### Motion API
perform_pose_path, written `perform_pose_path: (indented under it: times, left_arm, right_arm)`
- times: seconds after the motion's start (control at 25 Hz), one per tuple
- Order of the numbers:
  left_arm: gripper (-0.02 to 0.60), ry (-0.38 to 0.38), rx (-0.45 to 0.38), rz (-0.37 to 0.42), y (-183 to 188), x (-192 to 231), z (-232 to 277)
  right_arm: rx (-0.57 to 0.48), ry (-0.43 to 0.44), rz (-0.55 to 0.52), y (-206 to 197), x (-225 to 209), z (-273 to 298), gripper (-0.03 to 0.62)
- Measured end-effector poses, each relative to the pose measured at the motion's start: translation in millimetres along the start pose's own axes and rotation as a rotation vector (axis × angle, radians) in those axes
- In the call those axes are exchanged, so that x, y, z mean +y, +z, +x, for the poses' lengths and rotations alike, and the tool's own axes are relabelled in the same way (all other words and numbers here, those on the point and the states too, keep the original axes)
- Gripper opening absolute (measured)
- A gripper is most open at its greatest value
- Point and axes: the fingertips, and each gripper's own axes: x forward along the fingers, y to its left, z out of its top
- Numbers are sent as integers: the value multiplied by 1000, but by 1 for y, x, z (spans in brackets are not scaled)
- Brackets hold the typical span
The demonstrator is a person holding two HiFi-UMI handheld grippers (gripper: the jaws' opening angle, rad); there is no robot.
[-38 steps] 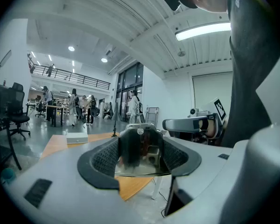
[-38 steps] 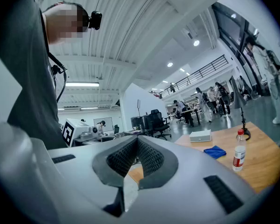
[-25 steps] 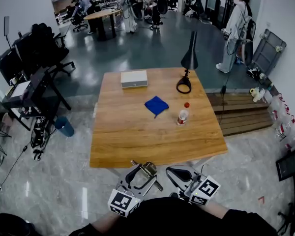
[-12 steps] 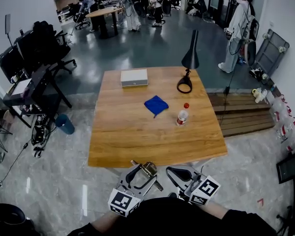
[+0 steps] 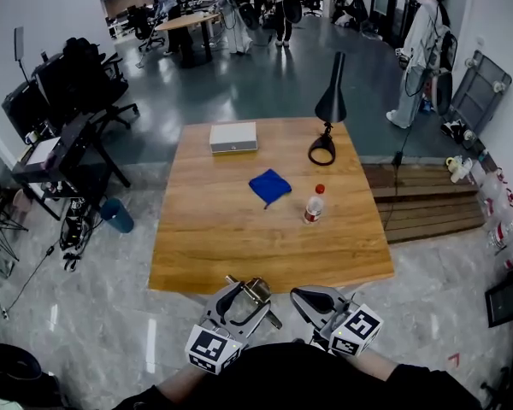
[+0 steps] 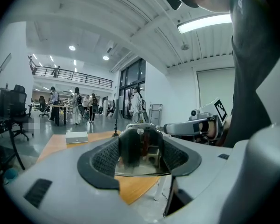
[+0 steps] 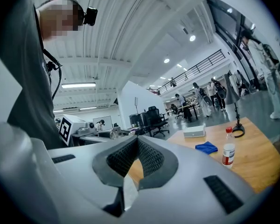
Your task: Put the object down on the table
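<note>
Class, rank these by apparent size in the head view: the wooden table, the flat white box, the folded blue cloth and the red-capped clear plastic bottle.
1. wooden table
2. flat white box and folded blue cloth: too alike to rank
3. red-capped clear plastic bottle, smallest

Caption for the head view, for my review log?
Left gripper holds a small object at the table's near edge, right gripper shut and empty; cloth, bottle, box and lamp sit on top.

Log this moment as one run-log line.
left gripper: shut on metal object | right gripper: shut, empty | both short of table | object not down
</note>
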Motion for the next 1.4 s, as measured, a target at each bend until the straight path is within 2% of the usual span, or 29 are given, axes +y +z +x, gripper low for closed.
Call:
perform_pose_path:
  times: [0.52, 0.72, 1.0, 1.4]
  left_arm:
    - [290, 121, 5, 3, 11, -14, 33]
    - [290, 134, 3, 1, 11, -6, 36]
    - [290, 125, -18, -1, 12, 36, 38]
    - [290, 46, -24, 14, 15, 120, 43]
  right_arm:
    - [-14, 49, -2, 6, -40, -38, 5]
    - [-7, 49, 2, 4, -46, -35, 5]
    - [-1, -1, -3, 7, -60, -5, 5]
    - [-10, -111, -8, 18, -79, 69, 5]
